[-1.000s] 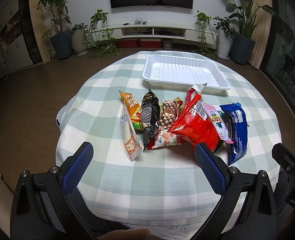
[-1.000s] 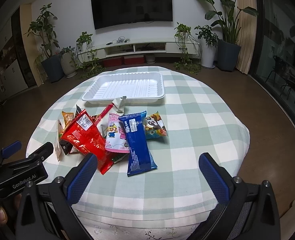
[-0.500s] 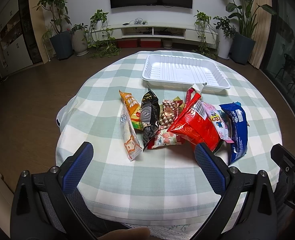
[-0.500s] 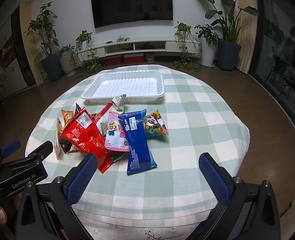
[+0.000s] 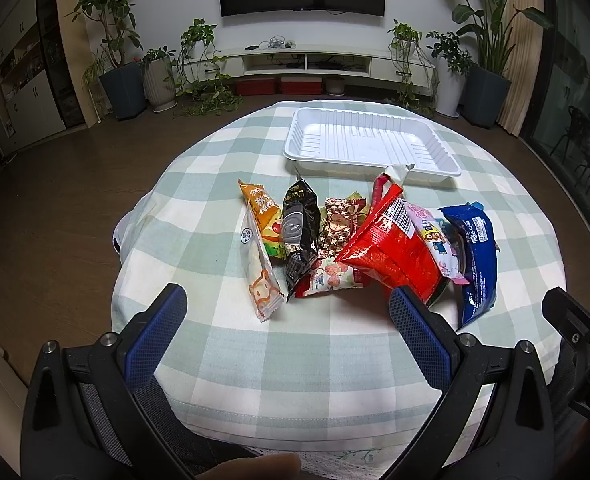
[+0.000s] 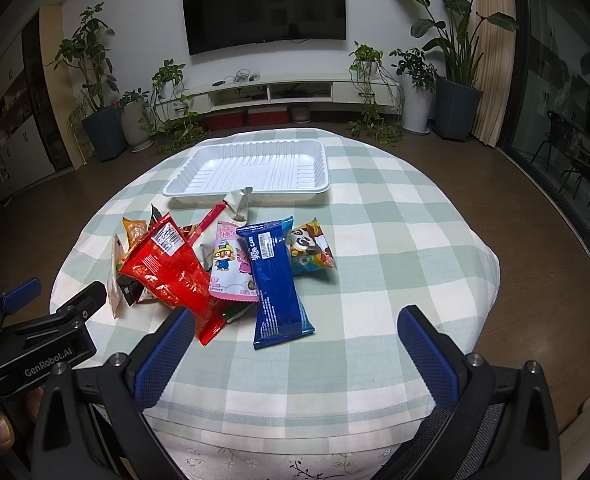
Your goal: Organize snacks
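Several snack packets lie in a heap on the round checked table [image 5: 223, 364]: a red bag [image 5: 391, 252] [image 6: 167, 268], a blue cake packet [image 5: 477, 256] [image 6: 275, 280], a pink cartoon packet [image 6: 231, 268], a panda packet [image 6: 309, 250], a black packet [image 5: 299, 228], an orange packet [image 5: 263, 212] and a clear bear packet [image 5: 257, 268]. An empty white tray [image 5: 369, 142] [image 6: 251, 168] sits behind them. My left gripper [image 5: 287, 320] is open and empty in front of the heap. My right gripper [image 6: 295, 336] is open and empty near the blue packet's near end.
The table's front edge [image 6: 295, 420] is just under both grippers. The left gripper's body [image 6: 35, 344] shows at the right wrist view's left. A TV stand [image 6: 275, 92] and potted plants [image 6: 99, 120] stand on the floor beyond the table.
Both grippers have crept slightly forward toward the snacks. The packets and tray have not moved.
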The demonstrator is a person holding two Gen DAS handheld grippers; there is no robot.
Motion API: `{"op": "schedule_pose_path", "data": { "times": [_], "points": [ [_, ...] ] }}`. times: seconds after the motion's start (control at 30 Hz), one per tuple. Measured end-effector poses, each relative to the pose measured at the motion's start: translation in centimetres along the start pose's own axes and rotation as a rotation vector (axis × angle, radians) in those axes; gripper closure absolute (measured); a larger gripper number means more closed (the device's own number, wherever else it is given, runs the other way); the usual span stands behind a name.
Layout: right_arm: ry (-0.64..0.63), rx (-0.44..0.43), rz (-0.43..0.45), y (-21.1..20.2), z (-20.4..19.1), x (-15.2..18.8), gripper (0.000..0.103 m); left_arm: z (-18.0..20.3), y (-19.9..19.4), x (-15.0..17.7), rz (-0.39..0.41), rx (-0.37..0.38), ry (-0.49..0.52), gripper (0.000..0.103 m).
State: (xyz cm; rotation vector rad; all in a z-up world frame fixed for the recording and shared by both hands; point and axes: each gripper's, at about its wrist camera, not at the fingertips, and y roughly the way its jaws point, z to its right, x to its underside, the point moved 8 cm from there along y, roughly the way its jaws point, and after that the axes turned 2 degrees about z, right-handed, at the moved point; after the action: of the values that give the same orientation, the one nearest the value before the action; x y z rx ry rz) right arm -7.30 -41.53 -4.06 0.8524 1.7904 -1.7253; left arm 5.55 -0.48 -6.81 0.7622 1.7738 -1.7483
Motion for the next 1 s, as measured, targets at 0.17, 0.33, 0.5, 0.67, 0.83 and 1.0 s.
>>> {"op": "schedule_pose_path", "data": {
  "times": [0.17,0.33,0.5,0.67,0.83,1.0],
  "points": [
    [0.000,0.000,0.000,0.0,0.0,0.0,0.000,0.0,0.0,0.0,0.000,0.000,0.000,0.000],
    [-0.001,0.000,-0.002,0.0,0.0,0.0,0.000,0.0,0.0,0.0,-0.001,0.000,0.001,0.000],
    [0.000,0.001,-0.002,0.0,-0.1,-0.1,0.000,0.0,0.0,0.1,0.000,0.000,0.002,0.000],
    [-0.001,0.001,-0.002,0.0,-0.1,-0.2,0.000,-0.6,0.4,0.3,0.016,0.000,-0.002,0.000],
    [0.002,-0.006,-0.001,0.1,-0.1,-0.1,0.000,-1.2,0.8,-0.3,0.036,0.159,-0.008,0.000],
    [0.035,-0.061,0.031,0.1,0.4,0.2,0.000,-2.8,1.4,0.0,0.031,0.286,-0.006,0.000]
  ]
}}
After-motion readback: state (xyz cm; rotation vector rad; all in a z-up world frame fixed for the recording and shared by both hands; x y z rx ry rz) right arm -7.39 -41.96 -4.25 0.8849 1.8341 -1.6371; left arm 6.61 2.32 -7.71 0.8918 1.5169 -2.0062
